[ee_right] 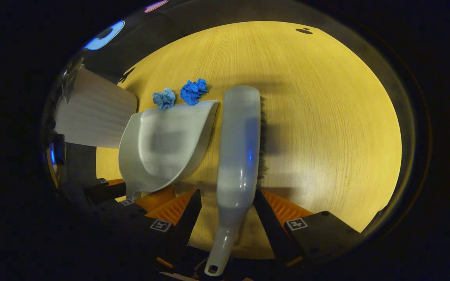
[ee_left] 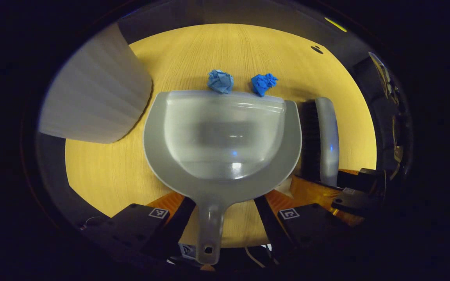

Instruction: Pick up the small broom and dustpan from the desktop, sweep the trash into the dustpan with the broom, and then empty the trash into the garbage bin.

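Note:
A grey dustpan [ee_left: 225,136] lies flat on the wooden table [ee_left: 248,47], its lip touching two crumpled blue paper balls [ee_left: 220,81] [ee_left: 263,83]. My left gripper [ee_left: 224,201] is open, its fingers on either side of the dustpan's handle with table showing in the gaps. To the pan's right lies the grey broom [ee_left: 326,136], bristles towards the pan. In the right gripper view the broom [ee_right: 238,148] runs straight ahead. My right gripper [ee_right: 227,193] is open and straddles its handle. The dustpan [ee_right: 166,144] and paper balls [ee_right: 164,98] [ee_right: 193,91] sit to the left.
A white ribbed garbage bin [ee_left: 96,89] [ee_right: 92,113] stands at the table's left edge, close to the dustpan. A small dark mark [ee_left: 316,49] is on the far side of the table. Bare wood [ee_right: 326,117] stretches to the right of the broom.

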